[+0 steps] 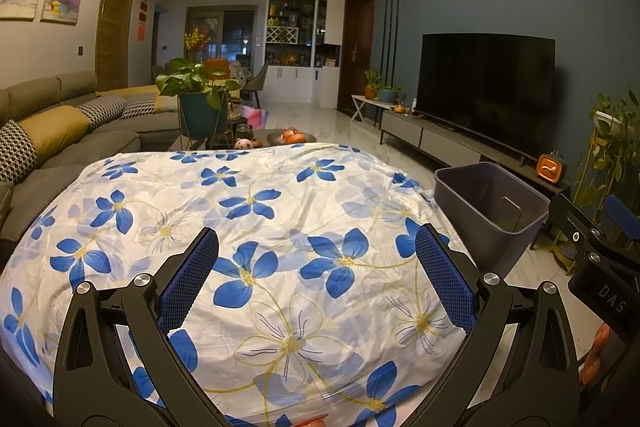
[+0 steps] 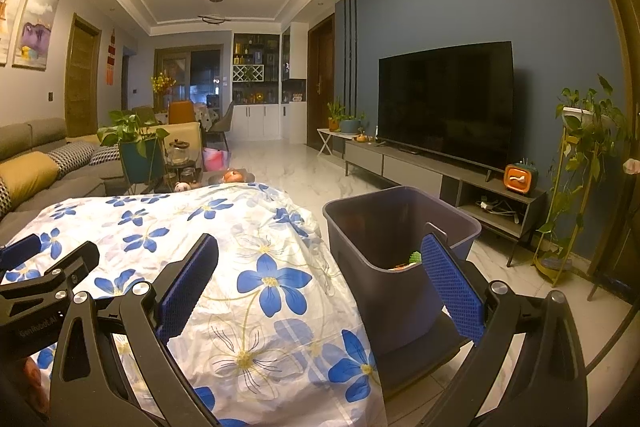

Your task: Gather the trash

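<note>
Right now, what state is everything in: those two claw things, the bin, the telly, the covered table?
Left gripper: jaws open, holding nothing.
Right gripper: jaws open, holding nothing.
Grey bin: upright beside the table, no lid, some green and orange bits inside.
Flowered cloth: spread over the table, wrinkled, nothing lying on it.
TV: screen dark.
Far wooden door: shut.

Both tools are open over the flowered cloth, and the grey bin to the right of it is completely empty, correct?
Not quite. The bin is not empty: the right wrist view shows green and orange bits at its bottom. The left tool and right tool are open over the flowered cloth.
</note>
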